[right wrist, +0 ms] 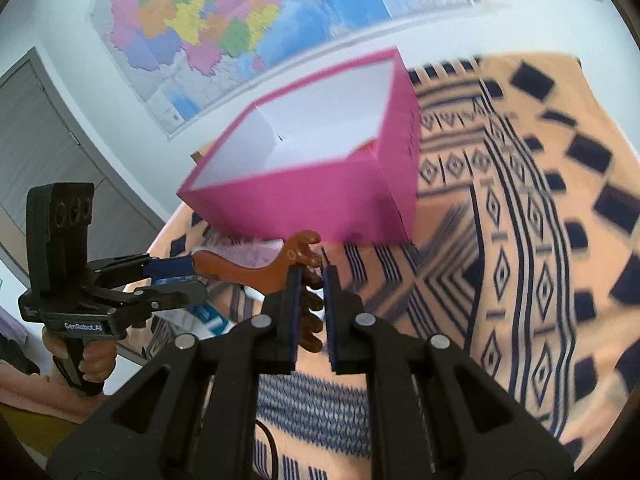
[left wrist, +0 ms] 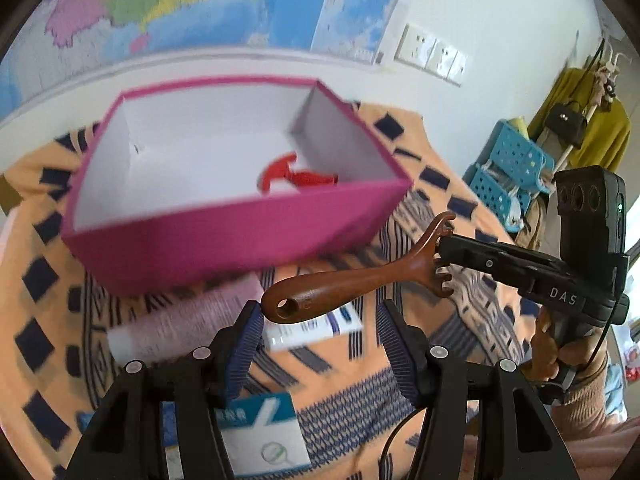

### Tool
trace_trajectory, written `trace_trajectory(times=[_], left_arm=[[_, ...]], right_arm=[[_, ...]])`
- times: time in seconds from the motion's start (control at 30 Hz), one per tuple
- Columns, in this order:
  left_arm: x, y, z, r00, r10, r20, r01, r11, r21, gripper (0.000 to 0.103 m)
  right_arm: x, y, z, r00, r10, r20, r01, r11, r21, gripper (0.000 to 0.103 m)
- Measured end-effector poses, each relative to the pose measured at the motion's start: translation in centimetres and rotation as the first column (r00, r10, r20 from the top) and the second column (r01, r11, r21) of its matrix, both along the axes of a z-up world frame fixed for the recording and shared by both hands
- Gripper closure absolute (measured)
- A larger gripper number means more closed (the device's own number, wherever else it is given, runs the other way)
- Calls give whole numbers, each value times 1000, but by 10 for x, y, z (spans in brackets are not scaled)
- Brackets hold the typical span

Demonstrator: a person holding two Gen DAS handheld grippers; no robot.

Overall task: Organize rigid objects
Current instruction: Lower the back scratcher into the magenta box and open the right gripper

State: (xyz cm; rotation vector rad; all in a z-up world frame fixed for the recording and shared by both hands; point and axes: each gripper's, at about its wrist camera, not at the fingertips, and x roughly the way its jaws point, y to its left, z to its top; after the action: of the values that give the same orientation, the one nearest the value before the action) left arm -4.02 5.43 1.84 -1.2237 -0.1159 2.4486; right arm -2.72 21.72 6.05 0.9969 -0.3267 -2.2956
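The red item in the pink box beyond the left gripper is half hidden by the near wall and smeared; in the right wrist view only a red sliver shows. The box and patterned cloth are motion-blurred. Below the left gripper's fingers, the white-and-teal cartons are partly covered, their print unreadable. The brown tool's toothed head is partly masked by the right gripper's pads.
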Motion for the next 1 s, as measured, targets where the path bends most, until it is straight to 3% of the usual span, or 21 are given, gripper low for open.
trace_trajectory(times=[0.27,0.5,1.0], left_arm=[[-27,-5,28,996,27,-85,-28,1000,-4,44],[-58,-11,25,997,59,-55,-58,998,26,44],[-100,-9,-2,996,87,35,-87,996,0,44]], right_arm=[[-24,-9,40,994,12,-110,-9,1000,27,90],[-49,-18,57,989,12,-148,-3,998,56,90],[-96,-25,41,997,-12,-78,20,995,95,90]])
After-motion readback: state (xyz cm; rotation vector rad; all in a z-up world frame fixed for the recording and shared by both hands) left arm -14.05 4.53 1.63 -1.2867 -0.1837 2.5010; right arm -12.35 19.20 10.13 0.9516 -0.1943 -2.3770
